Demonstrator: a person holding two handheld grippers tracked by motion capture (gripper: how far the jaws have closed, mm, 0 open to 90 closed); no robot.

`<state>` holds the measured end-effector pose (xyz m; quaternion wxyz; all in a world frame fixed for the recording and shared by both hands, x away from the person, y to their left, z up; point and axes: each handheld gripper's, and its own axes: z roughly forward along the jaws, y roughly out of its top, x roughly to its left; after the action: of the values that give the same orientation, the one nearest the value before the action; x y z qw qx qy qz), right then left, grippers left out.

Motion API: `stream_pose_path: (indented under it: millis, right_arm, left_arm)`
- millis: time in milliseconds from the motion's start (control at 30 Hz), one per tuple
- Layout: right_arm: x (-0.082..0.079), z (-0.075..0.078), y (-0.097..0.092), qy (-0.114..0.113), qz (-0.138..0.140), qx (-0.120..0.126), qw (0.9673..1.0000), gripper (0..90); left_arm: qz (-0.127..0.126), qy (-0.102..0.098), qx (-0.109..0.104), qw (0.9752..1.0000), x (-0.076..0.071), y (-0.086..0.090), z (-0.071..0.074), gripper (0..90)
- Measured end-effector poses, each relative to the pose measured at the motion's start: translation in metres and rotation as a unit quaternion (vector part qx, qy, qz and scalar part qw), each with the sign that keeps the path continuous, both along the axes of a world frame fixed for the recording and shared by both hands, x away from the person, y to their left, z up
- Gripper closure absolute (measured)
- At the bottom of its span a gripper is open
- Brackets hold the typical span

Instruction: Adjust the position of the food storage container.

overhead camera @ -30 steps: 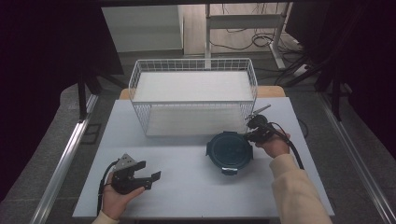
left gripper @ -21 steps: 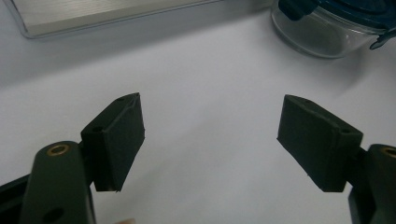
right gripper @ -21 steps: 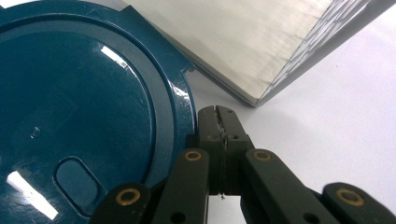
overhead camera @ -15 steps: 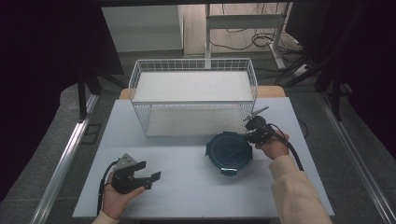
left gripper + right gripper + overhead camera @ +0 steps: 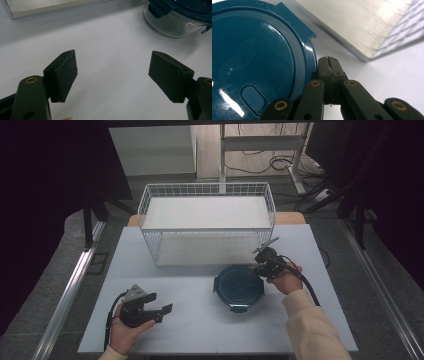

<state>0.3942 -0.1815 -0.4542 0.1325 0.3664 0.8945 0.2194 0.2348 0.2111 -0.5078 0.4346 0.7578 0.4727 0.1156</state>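
On the worktop (image 5: 200,330) the lidded container (image 5: 238,286) sits outside the wire basket (image 5: 207,227), right gripper (image 5: 263,265) closed empty at its rim, left gripper (image 5: 161,309) open and idle, likely nothing moved yet.

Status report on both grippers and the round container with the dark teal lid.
Left gripper open, idle over bare table. Right gripper shut, empty, beside the teal lid's rim. Glass container lidded, before the white wire basket. Nothing in the way.

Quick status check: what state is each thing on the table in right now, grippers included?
Container: upright on the table, blue lid on.
Lid clips: one seems folded down; the rest I cannot tell.
Basket: upright, nothing in it.
Left gripper: open, nothing between the jaws, away from the container.
Right gripper: shut, holding nothing, tips right at the lid's rim.
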Motion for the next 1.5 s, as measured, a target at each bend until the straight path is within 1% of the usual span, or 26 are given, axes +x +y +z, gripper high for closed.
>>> stream_pose_path:
  millis: [133, 167, 300, 433, 533, 767, 1100, 1333, 1367, 1400, 1433, 1500]
  right_arm:
    - [-0.004, 0.0, 0.01, 0.002, 0.013, 0.0, 0.9999, 90.0]
    - [-0.004, 0.0, 0.01, 0.002, 0.013, 0.0, 0.9999, 90.0]
    - [-0.012, 0.0, 0.026, 0.004, 0.03, -0.008, 0.9995, 90.0]
    - [-0.021, -0.001, 0.039, 0.004, 0.043, -0.008, 0.999, 90.0]
    - [-0.024, -0.002, 0.046, 0.002, 0.046, -0.01, 0.9989, 90.0]
    - [-0.03, -0.001, 0.049, 0.005, 0.043, -0.014, 0.999, 90.0]
    - [-0.038, -0.003, 0.052, 0.006, 0.047, -0.004, 0.9989, 90.0]
    - [-0.042, -0.004, 0.054, 0.008, 0.055, 0.006, 0.9984, 90.0]
    - [-0.039, -0.005, 0.051, 0.013, 0.062, 0.018, 0.9978, 90.0]
    - [-0.039, -0.005, 0.051, 0.013, 0.062, 0.018, 0.9978, 90.0]
    - [-0.038, -0.004, 0.048, 0.007, 0.066, 0.035, 0.9972, 90.0]
    - [-0.041, 0.002, 0.043, -0.014, 0.056, 0.054, 0.9969, 90.0]
  left_arm:
    - [0.001, 0.001, -0.002, 1.0, 0.0, 0.0, 0.0, 22.2]
    - [0.001, 0.001, -0.002, 1.0, 0.0, 0.0, 0.0, 22.1]
    - [0.001, 0.0, -0.004, 1.0, -0.001, 0.0, 0.001, 22.1]
    - [0.0, 0.0, -0.003, 1.0, 0.0, -0.001, 0.001, 22.1]
    - [0.001, 0.0, -0.005, 1.0, -0.001, 0.0, 0.001, 22.1]
    - [0.001, 0.003, -0.005, 1.0, 0.0, -0.001, 0.0, 22.1]
    - [-0.001, 0.004, -0.004, 1.0, 0.0, -0.001, 0.0, 22.0]
    - [0.0, 0.004, -0.005, 1.0, -0.001, -0.001, 0.0, 22.0]
    - [0.0, 0.003, -0.005, 1.0, -0.001, -0.001, 0.001, 22.0]
    - [0.0, 0.003, -0.005, 1.0, -0.001, -0.001, 0.001, 22.0]
    - [0.0, 0.001, -0.004, 1.0, -0.001, -0.001, 0.001, 22.0]
    - [0.003, 0.002, -0.007, 1.0, -0.001, 0.0, 0.001, 22.0]
